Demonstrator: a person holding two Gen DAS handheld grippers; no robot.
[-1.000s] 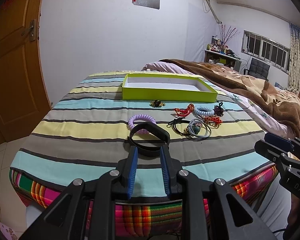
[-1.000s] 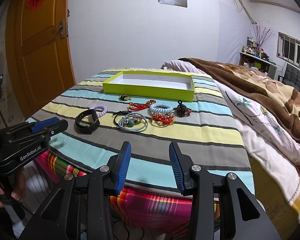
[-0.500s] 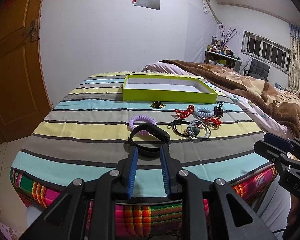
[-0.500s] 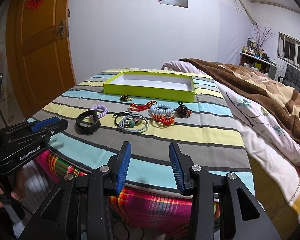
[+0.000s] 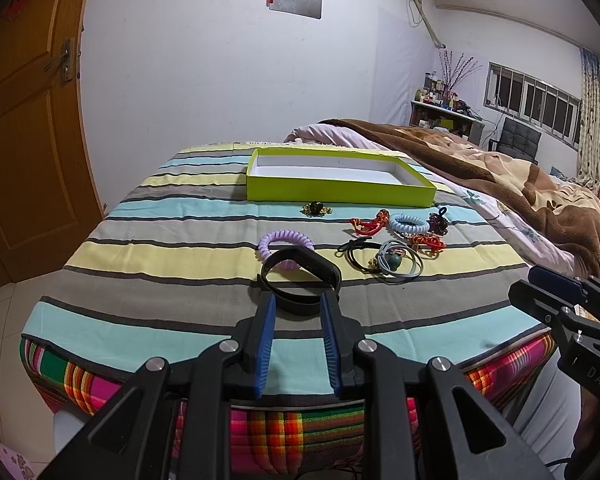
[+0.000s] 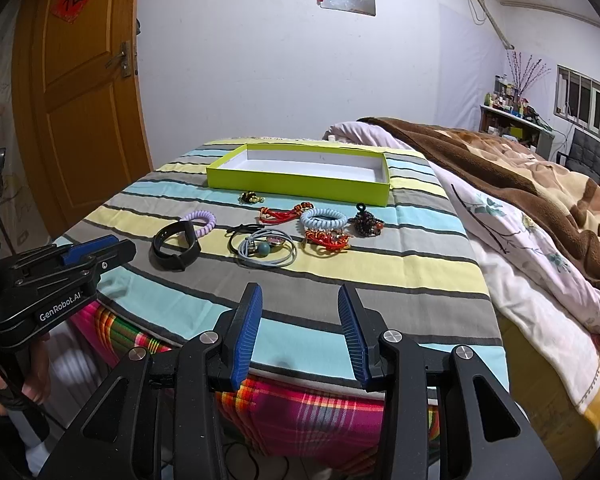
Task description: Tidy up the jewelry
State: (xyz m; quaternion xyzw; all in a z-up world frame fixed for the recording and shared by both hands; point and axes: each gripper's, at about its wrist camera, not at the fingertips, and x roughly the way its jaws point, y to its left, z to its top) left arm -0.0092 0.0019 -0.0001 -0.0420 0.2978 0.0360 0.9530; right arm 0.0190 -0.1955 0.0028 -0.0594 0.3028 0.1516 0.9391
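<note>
A green tray [image 5: 340,192] [image 6: 300,186] with a white floor sits empty at the far side of the striped table. In front of it lie a black wristband [image 5: 300,280] [image 6: 176,244], a purple coil tie [image 5: 286,240] [image 6: 202,218], grey and black cords with a teal bead [image 5: 392,262] [image 6: 266,250], a light-blue coil tie [image 5: 408,224] [image 6: 324,218], red knotted cords [image 5: 370,222] [image 6: 284,213], a dark bead charm [image 5: 438,220] [image 6: 366,220] and a gold brooch [image 5: 316,209] [image 6: 250,198]. My left gripper [image 5: 298,300] is open, just short of the wristband. My right gripper [image 6: 300,292] is open and empty over the near edge.
The striped cloth [image 5: 160,240] covers the table, with a plaid layer hanging at the front edge [image 6: 300,400]. A bed with a brown blanket [image 6: 520,168] lies to the right. A wooden door [image 6: 80,100] stands at the left.
Both views have shifted only very slightly. Nothing on the table has moved and both grippers stay open.
</note>
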